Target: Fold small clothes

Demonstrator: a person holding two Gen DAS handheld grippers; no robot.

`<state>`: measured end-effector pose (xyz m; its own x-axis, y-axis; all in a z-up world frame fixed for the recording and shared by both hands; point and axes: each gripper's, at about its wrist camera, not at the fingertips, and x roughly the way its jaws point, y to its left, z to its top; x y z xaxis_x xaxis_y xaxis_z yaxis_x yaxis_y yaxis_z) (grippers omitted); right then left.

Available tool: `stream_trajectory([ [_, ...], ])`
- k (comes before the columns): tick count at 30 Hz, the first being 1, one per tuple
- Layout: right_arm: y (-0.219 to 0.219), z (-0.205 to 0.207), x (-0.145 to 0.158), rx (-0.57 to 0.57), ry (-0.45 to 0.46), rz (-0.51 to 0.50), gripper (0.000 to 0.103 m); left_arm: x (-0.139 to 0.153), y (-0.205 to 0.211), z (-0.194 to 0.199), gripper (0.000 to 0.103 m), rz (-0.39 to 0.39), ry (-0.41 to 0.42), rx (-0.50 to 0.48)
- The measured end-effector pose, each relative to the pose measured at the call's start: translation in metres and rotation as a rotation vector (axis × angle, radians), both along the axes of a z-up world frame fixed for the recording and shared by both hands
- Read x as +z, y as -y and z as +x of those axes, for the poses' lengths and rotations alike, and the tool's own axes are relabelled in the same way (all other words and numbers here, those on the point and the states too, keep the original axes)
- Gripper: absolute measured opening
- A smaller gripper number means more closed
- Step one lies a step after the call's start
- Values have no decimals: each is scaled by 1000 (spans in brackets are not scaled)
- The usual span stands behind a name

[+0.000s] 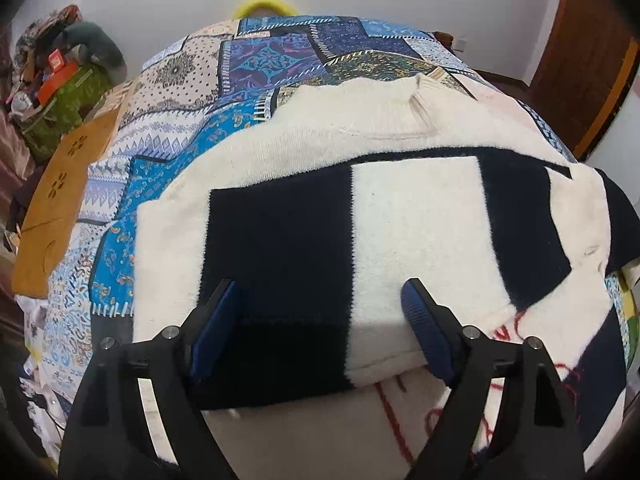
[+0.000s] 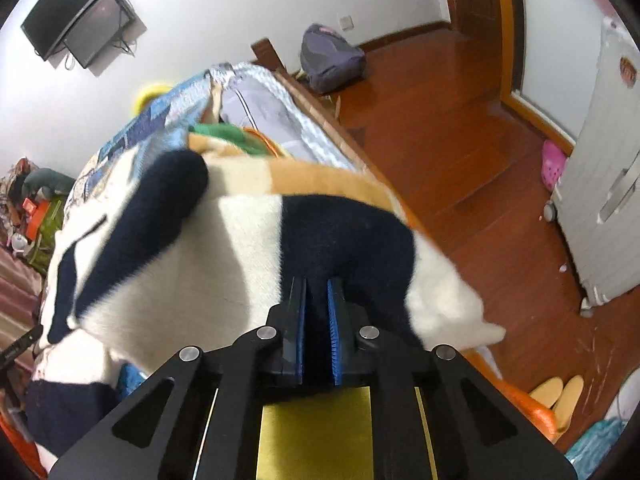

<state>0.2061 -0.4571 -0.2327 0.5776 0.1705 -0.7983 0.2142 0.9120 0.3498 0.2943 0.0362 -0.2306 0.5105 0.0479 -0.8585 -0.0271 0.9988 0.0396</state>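
A cream and navy block-patterned sweater (image 1: 412, 216) lies spread on the patterned bedspread (image 1: 192, 80), its collar toward the far side. My left gripper (image 1: 320, 292) hovers open over the sweater's near hem, blue pads wide apart and nothing pinched between them. In the right wrist view the same sweater (image 2: 248, 240) bunches up near the bed's right edge. My right gripper (image 2: 318, 284) is shut on a navy fold of it, the fabric squeezed between the two blue pads. A navy sleeve end (image 2: 176, 180) sticks up to the left.
A tan cloth (image 1: 52, 208) lies at the bed's left edge, with a cluttered green box (image 1: 64, 96) beyond. To the right is wooden floor (image 2: 460, 152) with a backpack (image 2: 332, 60), a white cabinet (image 2: 600, 168), a pink shoe (image 2: 554, 164) and slippers (image 2: 560, 396).
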Motion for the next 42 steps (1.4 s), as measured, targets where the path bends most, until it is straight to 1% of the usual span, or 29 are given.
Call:
stream_trajectory([
  [2, -3, 0, 19, -3, 48, -29, 8, 3, 1, -4, 83, 6, 8, -12],
  [8, -27, -2, 103, 58, 237, -75, 8, 15, -1, -20, 83, 6, 49, -23],
  [12, -67, 5, 156, 154, 353, -94, 8, 25, -8, -32, 83, -2, 81, -22],
  [14, -89, 10, 170, 203, 385, -97, 8, 32, -13, -40, 83, -4, 100, -20],
  [16, -120, 16, 181, 267, 408, -95, 8, 36, -18, -48, 83, -12, 114, -17],
  [18, -151, 24, 183, 328, 417, -84, 8, 41, -25, -56, 83, -21, 128, -12],
  [21, -206, 36, 176, 431, 405, -58, 8, 46, -34, -68, 83, -34, 135, -8],
  [25, -263, 48, 157, 576, 345, -21, 9, 47, -42, -77, 83, -35, 127, -7],
  [26, -275, 50, 154, 600, 327, -16, 14, 47, -43, -78, 83, -35, 125, -6],
  [27, -285, 52, 149, 640, 305, -5, 14, 47, -43, -79, 83, -38, 121, -7],
  [30, -288, 49, 142, 651, 296, -11, 20, 46, -40, -78, 83, -49, 116, -12],
  [32, -283, 48, 141, 642, 300, -27, 21, 46, -33, -74, 83, -54, 111, -23],
  [34, -270, 46, 138, 617, 295, -54, 22, 47, -22, -67, 83, -61, 102, -41],
  [36, -259, 45, 135, 585, 290, -106, 29, 48, -8, -59, 83, -73, 93, -68],
  [37, -251, 42, 132, 571, 286, -133, 32, 49, 3, -54, 83, -79, 88, -88],
  [39, -229, 36, 123, 539, 273, -189, 39, 50, 28, -44, 83, -71, 81, -131],
  [40, -221, 34, 124, 527, 265, -212, 40, 49, 37, -40, 83, -63, 79, -145],
  [42, -206, 30, 115, 510, 241, -249, 41, 46, 68, -28, 83, -33, 69, -199],
])
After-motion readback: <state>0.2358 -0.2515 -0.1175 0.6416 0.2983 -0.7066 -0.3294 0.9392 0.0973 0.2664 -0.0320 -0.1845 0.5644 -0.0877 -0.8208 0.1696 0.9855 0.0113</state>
